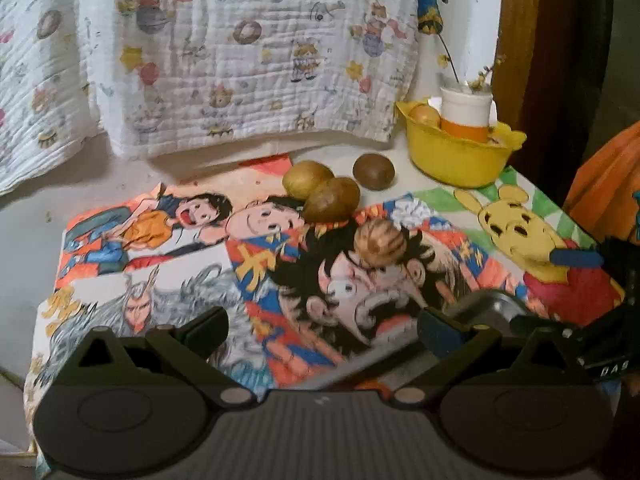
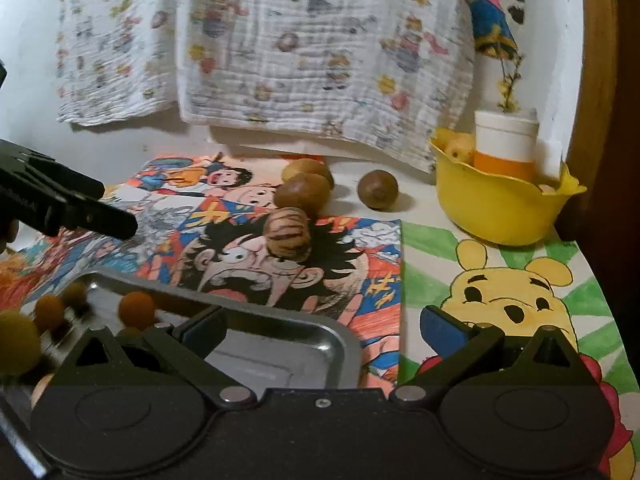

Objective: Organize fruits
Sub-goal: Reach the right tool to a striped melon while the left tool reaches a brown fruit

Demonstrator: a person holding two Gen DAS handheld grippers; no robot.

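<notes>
Three brown kiwi-like fruits lie on the cartoon mat: two touching (image 1: 308, 178) (image 1: 332, 200) and one apart (image 1: 374, 171). A tan striped fruit (image 1: 380, 242) (image 2: 286, 238) sits nearer, in the mat's middle. My left gripper (image 1: 322, 332) is open and holds nothing, well short of the striped fruit. My right gripper (image 2: 324, 326) is open too and hovers over the corner of a metal tray (image 2: 340, 344). Small orange fruits (image 2: 136, 310) and a yellow one (image 2: 16, 344) lie in the tray's left part. The same kiwis (image 2: 302, 196) show beyond the striped fruit.
A yellow bowl (image 1: 460, 156) (image 2: 500, 208) at the back right holds a white and orange cup (image 1: 466, 114) and a pale fruit (image 1: 424, 114). A printed cloth (image 1: 240, 60) hangs behind. A bear drawing (image 2: 508, 300) covers the right of the table. The left gripper's finger (image 2: 116, 222) reaches in at left.
</notes>
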